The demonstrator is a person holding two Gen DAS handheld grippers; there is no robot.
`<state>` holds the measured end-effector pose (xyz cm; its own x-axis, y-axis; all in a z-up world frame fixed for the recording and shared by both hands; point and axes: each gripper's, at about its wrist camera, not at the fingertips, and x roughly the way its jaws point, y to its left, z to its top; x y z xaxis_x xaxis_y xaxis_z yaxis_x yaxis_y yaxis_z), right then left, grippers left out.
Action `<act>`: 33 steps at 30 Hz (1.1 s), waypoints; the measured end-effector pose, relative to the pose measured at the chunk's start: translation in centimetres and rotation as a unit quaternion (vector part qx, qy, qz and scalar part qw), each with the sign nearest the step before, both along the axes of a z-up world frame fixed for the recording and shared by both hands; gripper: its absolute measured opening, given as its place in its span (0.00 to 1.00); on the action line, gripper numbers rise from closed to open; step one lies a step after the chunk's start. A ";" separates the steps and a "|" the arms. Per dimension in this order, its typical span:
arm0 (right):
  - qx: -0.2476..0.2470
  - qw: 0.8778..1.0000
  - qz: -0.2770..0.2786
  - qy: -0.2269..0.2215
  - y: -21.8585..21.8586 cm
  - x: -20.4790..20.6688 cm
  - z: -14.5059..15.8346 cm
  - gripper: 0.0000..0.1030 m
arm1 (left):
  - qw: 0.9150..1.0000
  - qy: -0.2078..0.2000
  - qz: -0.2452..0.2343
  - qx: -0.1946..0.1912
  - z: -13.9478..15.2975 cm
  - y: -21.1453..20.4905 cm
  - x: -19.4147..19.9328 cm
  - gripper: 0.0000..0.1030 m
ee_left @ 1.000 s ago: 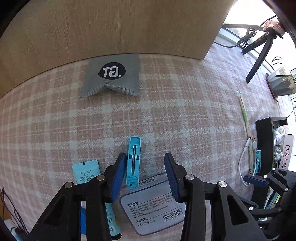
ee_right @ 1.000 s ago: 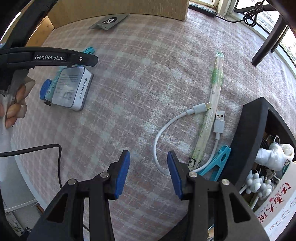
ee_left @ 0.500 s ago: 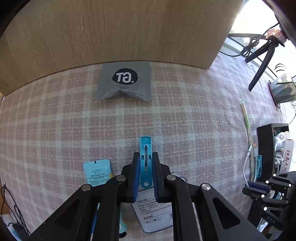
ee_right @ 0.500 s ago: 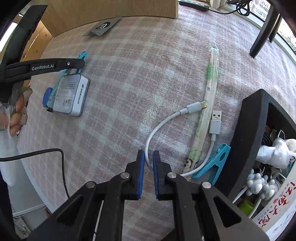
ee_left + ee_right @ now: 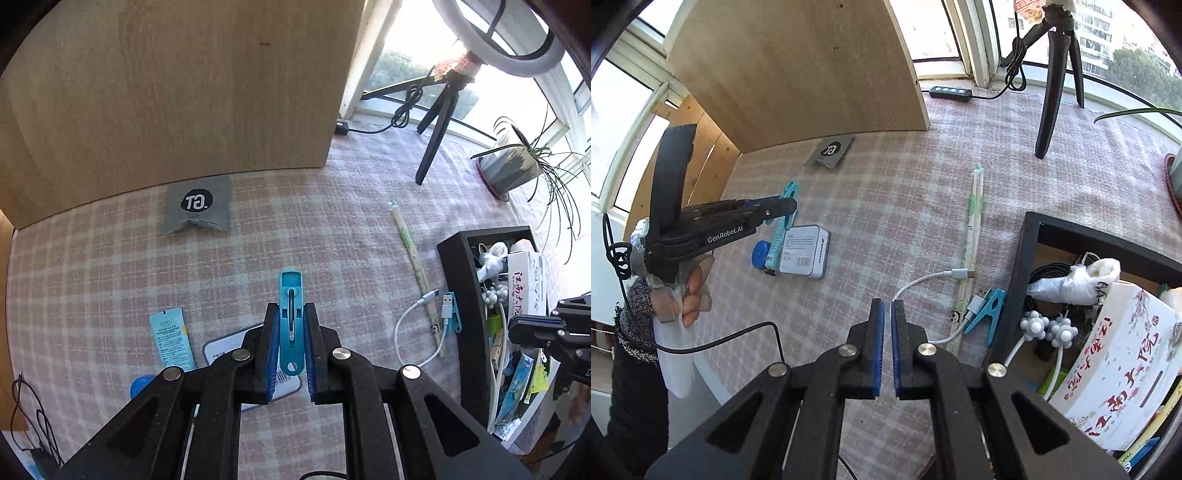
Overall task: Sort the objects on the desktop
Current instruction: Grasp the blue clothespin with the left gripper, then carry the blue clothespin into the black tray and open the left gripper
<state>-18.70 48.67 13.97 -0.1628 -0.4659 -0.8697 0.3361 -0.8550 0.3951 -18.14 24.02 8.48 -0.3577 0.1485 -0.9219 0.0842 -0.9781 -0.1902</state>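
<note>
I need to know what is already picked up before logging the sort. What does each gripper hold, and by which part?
Left gripper: blue clip, by its handle end. Right gripper: white cable, at its loop.

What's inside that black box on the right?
The black box holds a white carton with red characters, a white crumpled bag, black cable and white bobbly pieces. Anything beneath them is covered.
</note>
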 end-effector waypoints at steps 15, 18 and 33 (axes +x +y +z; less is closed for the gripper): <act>0.118 0.990 0.077 -0.023 -6.0 1.0 -9.2 0.29 | 1.000 0.002 0.024 0.019 2.0 3.8 7.5 0.11; 0.143 0.986 0.088 -0.018 -7.3 0.6 -10.8 0.29 | 0.999 -0.002 0.044 0.018 2.1 3.5 9.2 0.11; 0.047 0.996 0.080 0.004 -2.3 1.6 -5.0 0.04 | 0.993 0.010 0.112 0.027 3.5 6.5 13.9 0.11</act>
